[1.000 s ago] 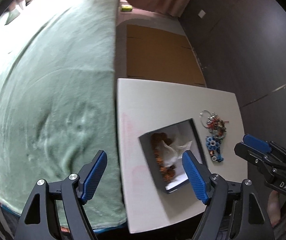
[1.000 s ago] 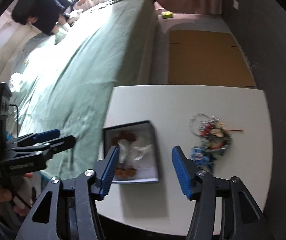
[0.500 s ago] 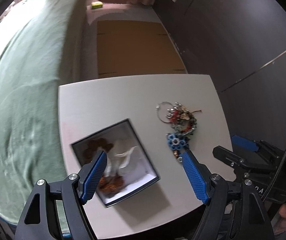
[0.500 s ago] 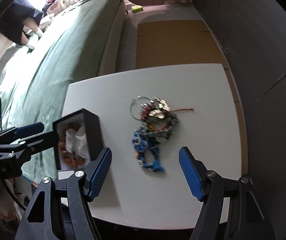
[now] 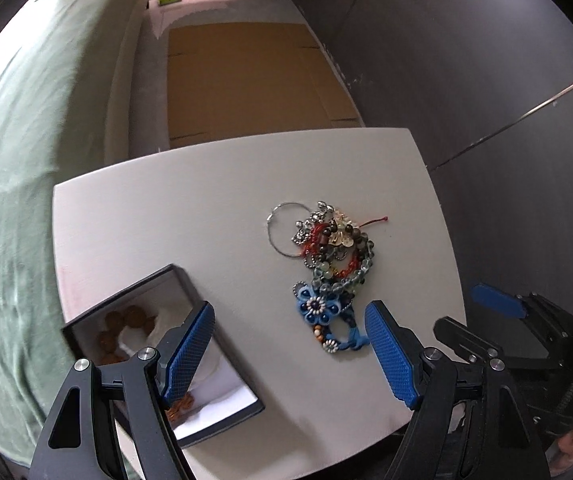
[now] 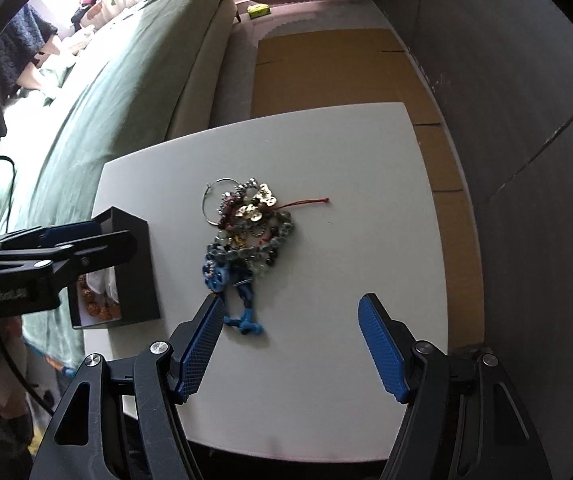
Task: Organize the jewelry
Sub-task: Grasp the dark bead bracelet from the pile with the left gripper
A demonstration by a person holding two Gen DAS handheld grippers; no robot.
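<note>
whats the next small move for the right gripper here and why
Probably lower the right gripper onto the blue knotted cord at the near end of the tangled jewelry pile. Its jaws stand open and empty just short of it, and the open black box waits beside the pile.

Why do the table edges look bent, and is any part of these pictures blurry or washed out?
Left wrist view: the fisheye lens bows the white table edges; the green bedspread is smeared, while the jewelry pile is sharp. Right wrist view: same bowing; the bright room corner at upper left is washed out, and the black box stays dark.
</note>
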